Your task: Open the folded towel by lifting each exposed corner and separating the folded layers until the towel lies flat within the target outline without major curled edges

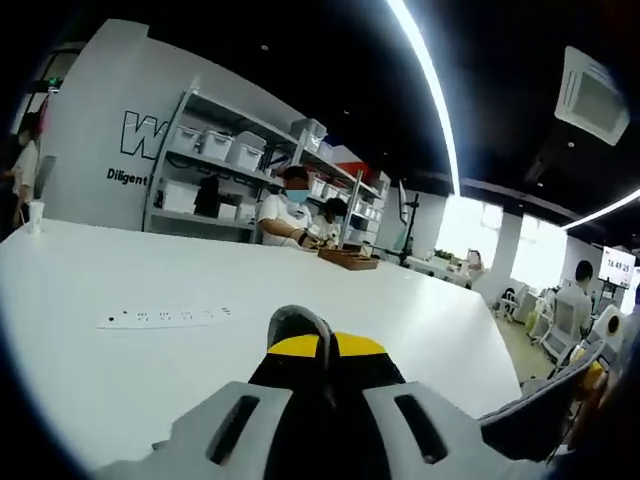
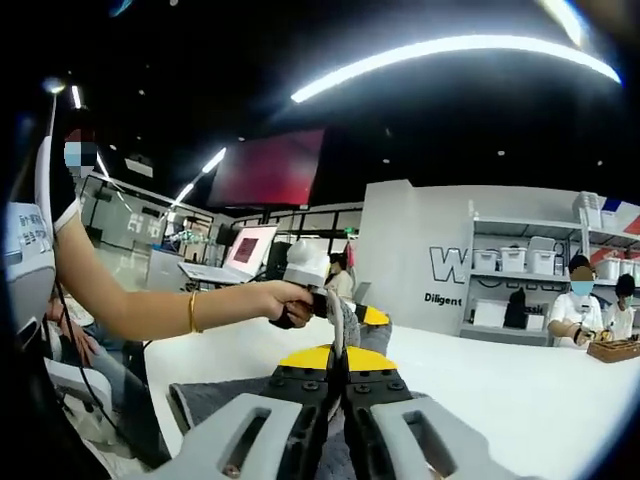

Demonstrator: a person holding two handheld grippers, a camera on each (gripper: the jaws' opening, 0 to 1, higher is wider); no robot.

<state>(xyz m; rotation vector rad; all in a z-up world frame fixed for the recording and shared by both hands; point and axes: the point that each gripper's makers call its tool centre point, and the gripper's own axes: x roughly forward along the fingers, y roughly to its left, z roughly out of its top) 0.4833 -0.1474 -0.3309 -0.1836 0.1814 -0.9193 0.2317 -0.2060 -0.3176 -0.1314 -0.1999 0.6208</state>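
Jaws of the right gripper (image 2: pixel 338 385) look pressed together over the grey towel (image 2: pixel 215 400), still bunched near the table's (image 2: pixel 520 385) near edge, so unfolding looks barely begun. The left gripper (image 1: pixel 322 345), jaws apparently together, faces open tabletop beyond.

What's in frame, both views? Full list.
towel: 1, grey, on the table under the right gripper
table: 1, white, large
power strip: 1, white, on the table
wooden tray: 1, brown, far table edge
shelving: 1, white bins
laptop: 1, open, background
seated people: 2, behind the tray
left gripper: person's hand holds it, towel pinched in its fingers
right gripper: yellow-grey, shut
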